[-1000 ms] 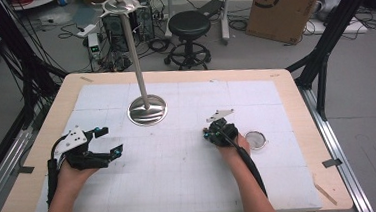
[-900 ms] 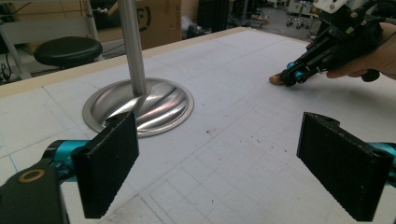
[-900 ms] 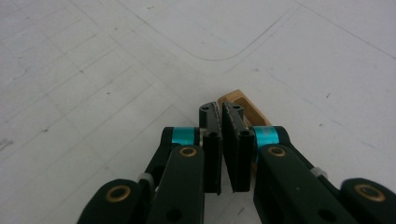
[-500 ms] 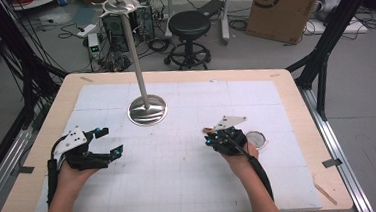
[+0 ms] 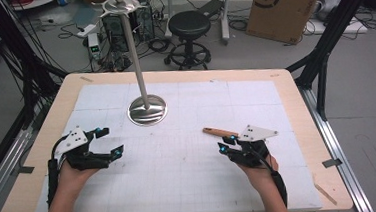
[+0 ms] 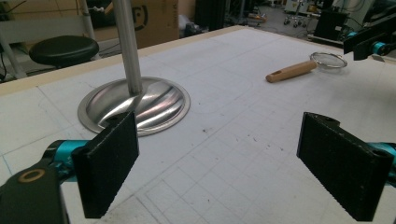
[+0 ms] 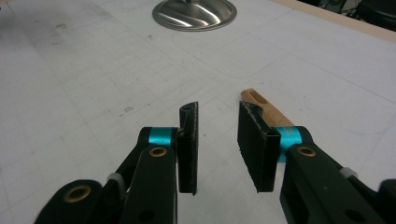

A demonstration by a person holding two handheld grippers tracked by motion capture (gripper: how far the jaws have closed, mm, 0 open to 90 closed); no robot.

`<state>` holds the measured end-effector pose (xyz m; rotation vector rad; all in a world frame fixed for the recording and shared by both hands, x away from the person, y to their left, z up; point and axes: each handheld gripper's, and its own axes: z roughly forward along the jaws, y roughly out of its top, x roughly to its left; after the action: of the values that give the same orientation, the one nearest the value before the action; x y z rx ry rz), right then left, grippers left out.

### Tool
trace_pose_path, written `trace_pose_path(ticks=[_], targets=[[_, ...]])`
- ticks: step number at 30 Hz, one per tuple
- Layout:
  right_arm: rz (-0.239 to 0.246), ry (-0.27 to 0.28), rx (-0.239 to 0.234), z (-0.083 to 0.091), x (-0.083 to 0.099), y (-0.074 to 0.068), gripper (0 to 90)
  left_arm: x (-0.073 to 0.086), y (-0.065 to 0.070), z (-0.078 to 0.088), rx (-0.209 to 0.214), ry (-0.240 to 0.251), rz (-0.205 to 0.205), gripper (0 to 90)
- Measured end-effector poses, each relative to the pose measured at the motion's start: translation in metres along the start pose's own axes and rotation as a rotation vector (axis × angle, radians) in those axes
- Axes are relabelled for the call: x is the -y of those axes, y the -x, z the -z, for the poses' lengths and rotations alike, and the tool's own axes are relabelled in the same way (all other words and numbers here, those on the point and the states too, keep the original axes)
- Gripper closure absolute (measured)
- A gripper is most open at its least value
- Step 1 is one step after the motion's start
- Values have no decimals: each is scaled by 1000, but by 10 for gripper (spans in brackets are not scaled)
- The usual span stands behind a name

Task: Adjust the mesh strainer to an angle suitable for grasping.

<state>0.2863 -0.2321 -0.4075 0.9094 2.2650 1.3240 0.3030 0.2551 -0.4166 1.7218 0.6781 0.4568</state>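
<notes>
We have just been opening our right gripper (image 5: pixel 228 146), nothing between its jaws, the strainer's wooden handle (image 5: pixel 220 132) lying beside them; our left gripper (image 5: pixel 107 141) waits released on the bench (image 5: pixel 191 186).

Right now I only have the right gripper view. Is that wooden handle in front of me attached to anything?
Observer: Yes. In the left gripper view the wooden handle ends in a small mesh strainer bowl, and the whole thing lies flat on the table.
Operator: And what is the other hand doing?
Observer: In the high view the left gripper is low over the table's left side, jaws wide apart with nothing between them.
</notes>
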Motion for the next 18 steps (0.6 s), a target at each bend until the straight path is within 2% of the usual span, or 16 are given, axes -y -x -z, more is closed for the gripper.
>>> trace_pose_path(ticks=[5, 11, 18], targets=[[-18, 15, 13, 8, 2, 5, 634, -2, 3, -2, 9, -1, -6, 134], [-15, 20, 24, 8, 2, 6, 569, -3, 6, -5, 19, -6, -21, 134], [-40, 30, 51, 7, 1, 9, 474, -3, 4, -3, 17, -4, -22, 134]])
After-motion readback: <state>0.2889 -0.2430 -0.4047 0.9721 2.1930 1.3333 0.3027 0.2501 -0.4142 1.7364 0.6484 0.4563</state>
